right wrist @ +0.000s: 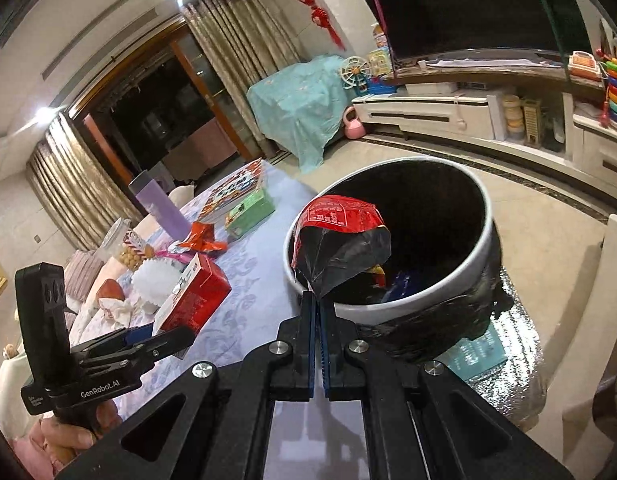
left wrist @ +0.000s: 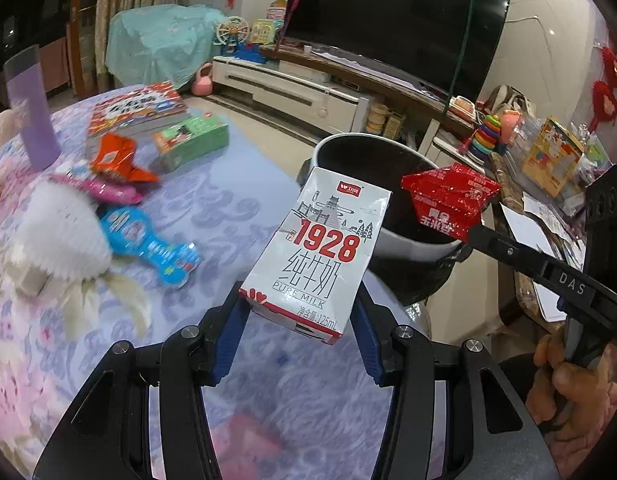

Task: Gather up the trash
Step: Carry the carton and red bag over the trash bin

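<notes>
A grey-and-white "1928" pure milk carton stands tilted between the blue pads of my left gripper, which is shut on its lower end above the table edge. My right gripper is shut on a corner of a crumpled red wrapper with a dark inner side. It holds the wrapper over the near rim of the white bin with a black liner. In the left wrist view the red wrapper hangs from the right gripper above the bin. In the right wrist view the left gripper carries the carton at the left.
On the purple floral tablecloth lie an orange wrapper, a pink wrapper, a blue packet, a green box, a book, a purple bottle and a white fluffy thing. A TV stand lies beyond.
</notes>
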Motion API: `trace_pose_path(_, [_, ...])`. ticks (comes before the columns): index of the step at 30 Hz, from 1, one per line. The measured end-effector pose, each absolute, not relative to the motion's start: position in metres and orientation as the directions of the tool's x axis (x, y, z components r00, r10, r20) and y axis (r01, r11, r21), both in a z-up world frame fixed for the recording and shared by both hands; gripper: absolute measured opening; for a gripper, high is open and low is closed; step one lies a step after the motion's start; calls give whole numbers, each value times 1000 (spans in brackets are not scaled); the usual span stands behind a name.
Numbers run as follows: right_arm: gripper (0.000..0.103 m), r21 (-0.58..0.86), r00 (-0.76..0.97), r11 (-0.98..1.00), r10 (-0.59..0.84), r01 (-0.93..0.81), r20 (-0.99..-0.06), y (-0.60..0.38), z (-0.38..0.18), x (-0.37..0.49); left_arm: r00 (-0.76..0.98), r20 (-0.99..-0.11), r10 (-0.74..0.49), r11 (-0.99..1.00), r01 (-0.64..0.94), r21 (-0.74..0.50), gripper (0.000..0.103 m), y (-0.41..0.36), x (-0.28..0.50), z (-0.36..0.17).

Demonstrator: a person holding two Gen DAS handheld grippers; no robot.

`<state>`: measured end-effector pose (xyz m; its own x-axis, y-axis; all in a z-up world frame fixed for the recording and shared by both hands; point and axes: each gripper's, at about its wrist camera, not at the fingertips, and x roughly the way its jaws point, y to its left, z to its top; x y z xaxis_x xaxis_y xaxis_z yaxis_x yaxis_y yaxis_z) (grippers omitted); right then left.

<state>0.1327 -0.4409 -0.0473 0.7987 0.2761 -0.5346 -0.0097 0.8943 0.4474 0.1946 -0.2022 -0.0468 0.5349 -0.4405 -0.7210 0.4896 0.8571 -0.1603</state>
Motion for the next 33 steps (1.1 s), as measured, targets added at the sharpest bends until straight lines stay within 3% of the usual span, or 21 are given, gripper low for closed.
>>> trace_pose_path(33, [2,433,766,901,254,35,-591,-485,-48,157,517,-758,-398,816,576,-35,50,-303,240,-35])
